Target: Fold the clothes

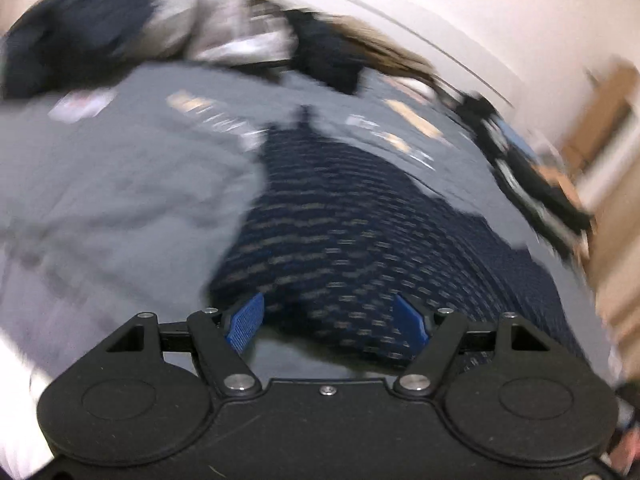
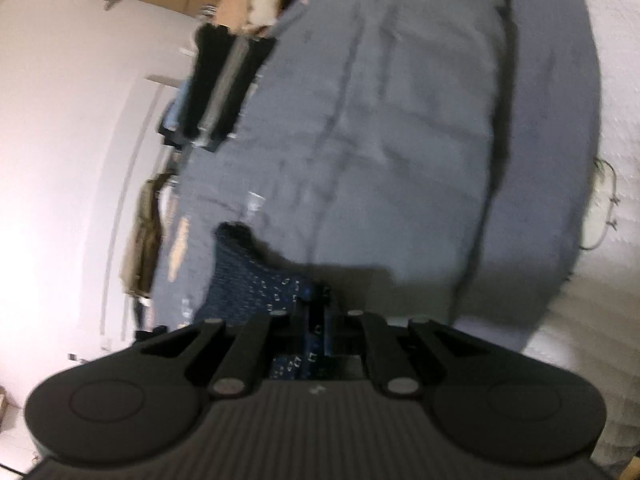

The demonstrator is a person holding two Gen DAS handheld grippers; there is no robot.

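A navy garment with a small pale pattern (image 1: 344,216) lies spread on the grey bedcover (image 1: 120,200). My left gripper (image 1: 328,326) hovers over its near edge. Its blue pads (image 1: 245,326) stand wide apart, the cloth shows between them, and neither pad presses on it. In the right wrist view the same navy garment (image 2: 248,276) runs from the bedcover (image 2: 400,140) into my right gripper (image 2: 316,322). That gripper is shut on a fold of the cloth, which shows in the narrow slot between its black fingers. Both views are blurred.
A heap of dark and pale clothes (image 1: 120,28) lies at the far side of the bed. A black garment with pale stripes (image 2: 218,88) and a khaki one (image 2: 144,236) lie along the bed's edge by the white wall. Wooden furniture (image 1: 608,120) stands beyond the bed.
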